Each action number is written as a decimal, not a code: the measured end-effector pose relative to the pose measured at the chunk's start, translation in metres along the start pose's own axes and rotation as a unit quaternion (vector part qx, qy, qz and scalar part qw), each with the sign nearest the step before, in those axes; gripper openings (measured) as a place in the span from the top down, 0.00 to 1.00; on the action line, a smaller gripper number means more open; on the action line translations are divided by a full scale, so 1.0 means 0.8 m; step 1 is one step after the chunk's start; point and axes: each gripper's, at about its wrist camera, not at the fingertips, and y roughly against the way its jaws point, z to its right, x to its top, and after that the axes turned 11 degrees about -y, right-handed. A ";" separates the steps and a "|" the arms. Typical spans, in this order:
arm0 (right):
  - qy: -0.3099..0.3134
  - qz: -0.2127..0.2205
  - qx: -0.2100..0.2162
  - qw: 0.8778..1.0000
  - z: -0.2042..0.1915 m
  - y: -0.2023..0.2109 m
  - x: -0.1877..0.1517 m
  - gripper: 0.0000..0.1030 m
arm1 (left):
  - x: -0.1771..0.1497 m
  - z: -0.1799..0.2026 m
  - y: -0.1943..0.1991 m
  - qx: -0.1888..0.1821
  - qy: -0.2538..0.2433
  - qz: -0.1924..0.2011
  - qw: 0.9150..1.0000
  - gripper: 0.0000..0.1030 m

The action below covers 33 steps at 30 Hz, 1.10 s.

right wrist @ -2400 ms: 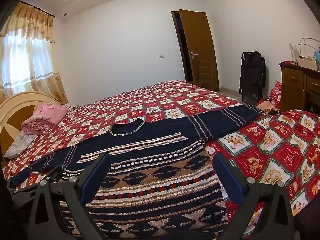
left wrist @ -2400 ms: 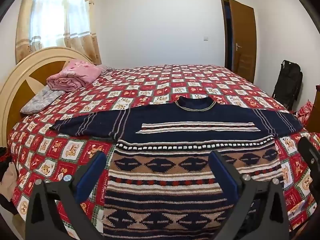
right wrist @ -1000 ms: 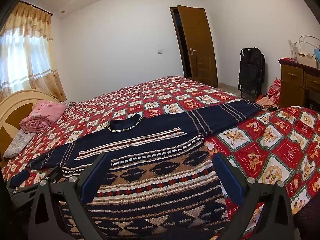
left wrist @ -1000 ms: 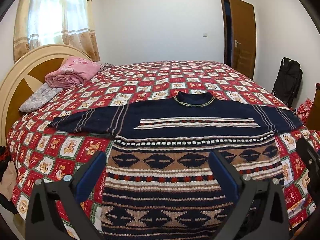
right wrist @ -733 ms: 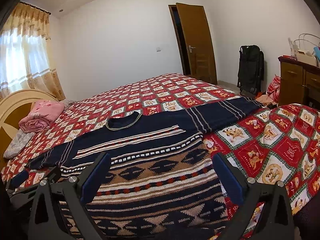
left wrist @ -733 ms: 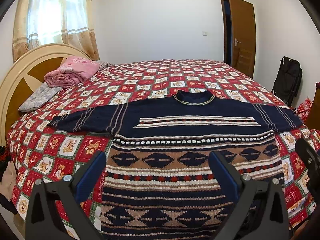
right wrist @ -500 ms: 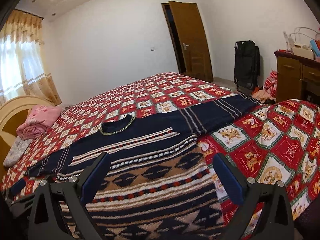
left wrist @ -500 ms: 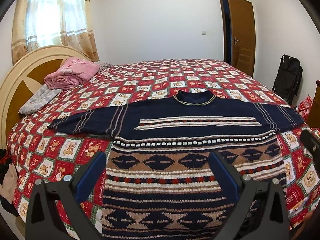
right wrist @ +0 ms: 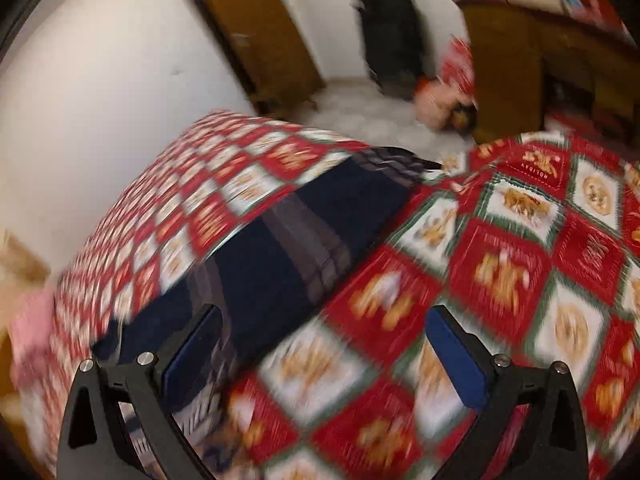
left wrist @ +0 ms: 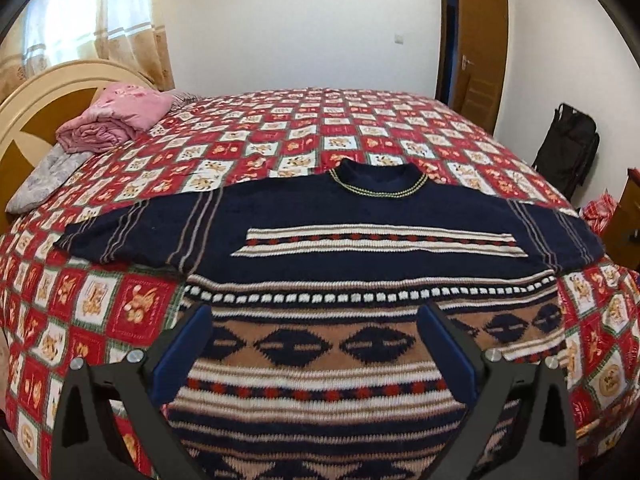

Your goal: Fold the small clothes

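Lying flat and face up on the bed (left wrist: 304, 128), spread over a red, white and green patchwork bedspread (left wrist: 100, 300) printed with small animal figures: a navy sweater (left wrist: 360, 240) with both sleeves out to the sides, collar toward the far wall, patterned hem nearest the camera. Hovering over the sweater's lower half with fingers wide apart and gripping nothing: the left gripper (left wrist: 316, 344). Hanging in a heavily blurred view above the bedspread just beside the sweater's right sleeve (right wrist: 320, 232), fingers likewise spread and empty: the right gripper (right wrist: 324, 352). Showing on 1 red bedspread square, small pale lettering (right wrist: 536, 174), too blurred to read. Resting near the cream and wood headboard (left wrist: 36, 108): a folded pink blanket (left wrist: 116, 120). Standing beyond the bed: white walls, a curtained window (left wrist: 92, 12), an open brown door (left wrist: 480, 44), a black bag (left wrist: 568, 152) against the wall, a wooden cabinet (right wrist: 540, 64).
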 end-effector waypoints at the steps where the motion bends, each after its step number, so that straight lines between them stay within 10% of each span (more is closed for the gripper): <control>1: -0.018 -0.004 -0.009 1.000 0.008 -0.019 0.024 0.01 | 0.003 0.002 -0.006 -0.002 -0.003 -0.005 1.000 0.00; 12: -0.062 -0.075 -0.077 0.992 0.054 -0.197 0.123 0.26 | 0.037 0.013 -0.064 0.007 -0.010 -0.052 0.999 0.00; 18: -0.021 -0.033 -0.104 0.994 0.025 -0.219 0.130 0.36 | 0.049 0.014 -0.079 0.014 -0.011 -0.056 0.998 0.00; 24: -0.008 -0.004 -0.103 0.995 0.022 -0.220 0.128 0.84 | 0.044 0.010 -0.088 0.018 -0.014 -0.067 0.998 0.00; 28: 0.009 0.027 -0.087 0.996 0.003 -0.187 0.130 0.86 | 0.042 0.000 -0.089 0.016 -0.007 -0.068 0.998 0.00; 33: 0.189 0.123 -0.080 0.971 -0.108 -0.106 0.077 0.86 | 0.039 -0.017 -0.083 0.007 0.015 -0.058 0.998 0.00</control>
